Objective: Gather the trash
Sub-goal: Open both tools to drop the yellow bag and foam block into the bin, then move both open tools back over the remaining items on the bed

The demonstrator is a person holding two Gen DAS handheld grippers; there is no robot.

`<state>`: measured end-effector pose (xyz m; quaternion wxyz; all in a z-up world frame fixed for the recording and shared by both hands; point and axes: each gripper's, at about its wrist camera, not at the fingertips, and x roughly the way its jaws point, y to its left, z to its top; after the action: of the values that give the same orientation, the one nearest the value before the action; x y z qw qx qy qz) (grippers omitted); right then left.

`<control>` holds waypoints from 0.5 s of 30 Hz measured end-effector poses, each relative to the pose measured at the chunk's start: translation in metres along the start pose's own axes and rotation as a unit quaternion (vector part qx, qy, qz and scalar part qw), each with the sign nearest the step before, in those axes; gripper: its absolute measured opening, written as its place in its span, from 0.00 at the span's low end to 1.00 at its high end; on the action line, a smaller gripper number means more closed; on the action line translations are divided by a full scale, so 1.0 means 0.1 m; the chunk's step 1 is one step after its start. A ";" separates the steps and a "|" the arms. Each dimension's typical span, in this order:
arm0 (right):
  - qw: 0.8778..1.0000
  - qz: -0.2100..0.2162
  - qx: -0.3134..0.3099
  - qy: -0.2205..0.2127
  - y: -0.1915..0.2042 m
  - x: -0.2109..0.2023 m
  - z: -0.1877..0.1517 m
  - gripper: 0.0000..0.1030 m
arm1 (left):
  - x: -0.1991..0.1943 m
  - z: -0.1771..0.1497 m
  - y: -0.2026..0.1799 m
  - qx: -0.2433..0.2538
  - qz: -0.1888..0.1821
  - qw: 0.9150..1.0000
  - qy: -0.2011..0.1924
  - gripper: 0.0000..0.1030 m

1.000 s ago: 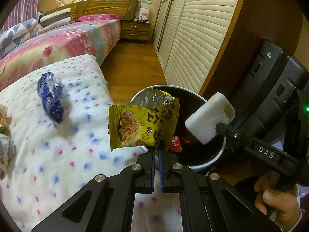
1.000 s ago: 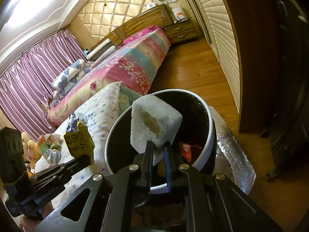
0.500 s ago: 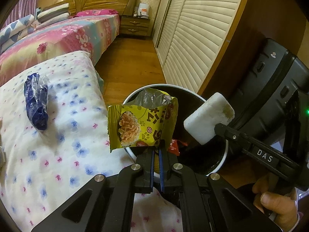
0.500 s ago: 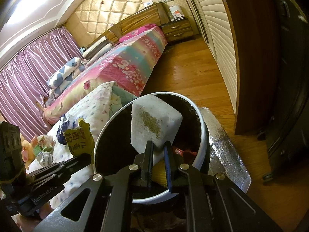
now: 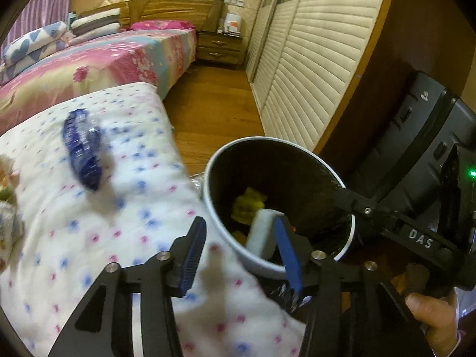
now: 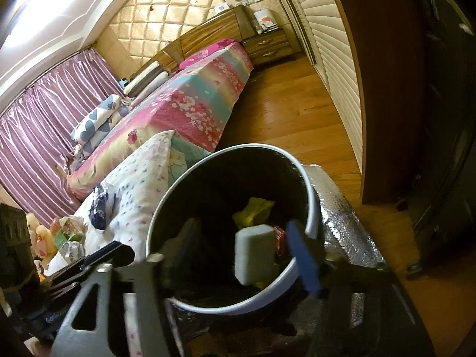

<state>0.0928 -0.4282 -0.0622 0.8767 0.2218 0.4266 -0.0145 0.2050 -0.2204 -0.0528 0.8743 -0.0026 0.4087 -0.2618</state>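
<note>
Black left tongs (image 5: 241,253), right tongs (image 6: 241,255), spread wide, empty

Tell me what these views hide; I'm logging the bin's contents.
- Round black bin, right wrist view: the white foam block covers the trash beneath it.
- Red packet: mostly behind the block; print unreadable.
- Crumpled wrappers: too small to identify.
- Blue plastic bag, left wrist view: motion-blurred.

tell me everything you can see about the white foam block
The foam block is a white, chunky rectangle with rounded edges, looking soft and spongy. It sits inside the bin, tilted, blurred as if falling. No finger grips it: the right gripper is open around it. Below lie a yellow wrapper and red wrapper; contact is unclear.
</note>
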 end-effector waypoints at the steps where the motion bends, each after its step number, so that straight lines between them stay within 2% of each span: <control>1: 1.000 0.001 -0.003 -0.003 0.04 -0.02 -0.01 0.75 | -0.05 -0.04 0.03 -0.003 0.003 1.000 -0.002 0.49; 3: 1.000 0.001 -0.010 -0.003 0.11 -0.02 -0.03 0.80 | -0.14 -0.10 0.09 -0.010 0.009 1.000 -0.004 0.52; 10: 0.999 0.014 -0.048 0.005 0.44 -0.01 -0.14 0.84 | -0.46 -0.35 0.32 -0.041 0.032 0.999 -0.010 0.59; 15: 0.997 0.031 -0.072 0.010 0.69 -0.01 -0.23 0.84 | -0.71 -0.53 0.55 -0.070 0.051 0.996 -0.018 0.60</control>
<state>0.0898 -0.3571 -0.0479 0.8859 0.1713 0.4286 0.0457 0.1548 -0.1294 -0.0493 0.8915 -0.0479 0.4097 -0.1874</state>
